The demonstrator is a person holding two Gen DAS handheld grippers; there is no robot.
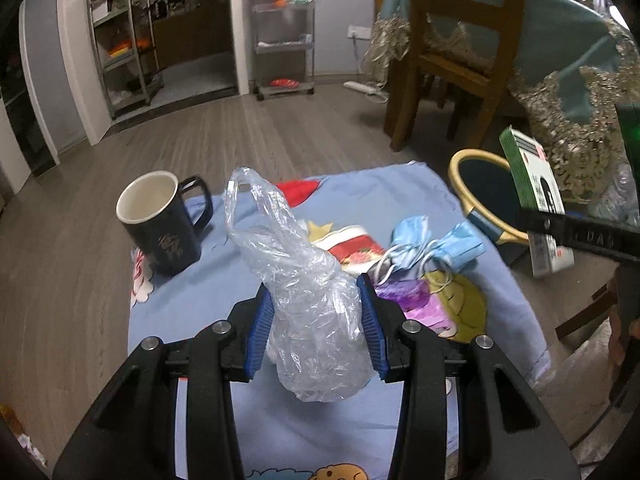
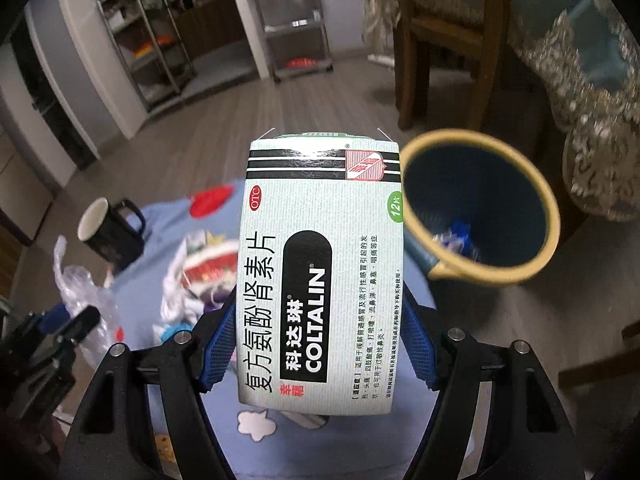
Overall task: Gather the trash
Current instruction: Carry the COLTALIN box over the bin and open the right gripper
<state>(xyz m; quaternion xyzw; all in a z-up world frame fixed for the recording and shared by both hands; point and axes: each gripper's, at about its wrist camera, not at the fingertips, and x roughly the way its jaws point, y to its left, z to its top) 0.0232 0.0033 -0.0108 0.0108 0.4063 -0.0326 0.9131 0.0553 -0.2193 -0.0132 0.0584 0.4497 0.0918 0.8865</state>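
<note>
Cloth [image 1: 408, 196] spread on floor [image 1: 80, 280]. Mug [image 1: 160, 224] on cloth's far left part. Plastic bag [image 1: 308, 300] between left gripper [image 1: 316, 320] pads, right of mug. Face masks [image 1: 436, 248] on cloth, right of bag. Bin [image 2: 480, 208] on floor off cloth's right edge; medicine box [image 2: 320, 272] between right gripper [image 2: 320, 344] pads, just left of bin. Chair [image 1: 460, 40] and draped table [image 1: 580, 60] behind bin. Shelving racks [image 1: 280, 28] at far wall.

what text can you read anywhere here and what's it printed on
All on the medicine box held in the right tool:
"COLTALIN"
"科达琳"
"复方氨酚肾素片"
"OTC", in a red oval
"12片", in a green circle
"幸福", red, at the lower end
Fine print along one edge: too small to read.
Black mug: gold motif, unreadable.
</note>
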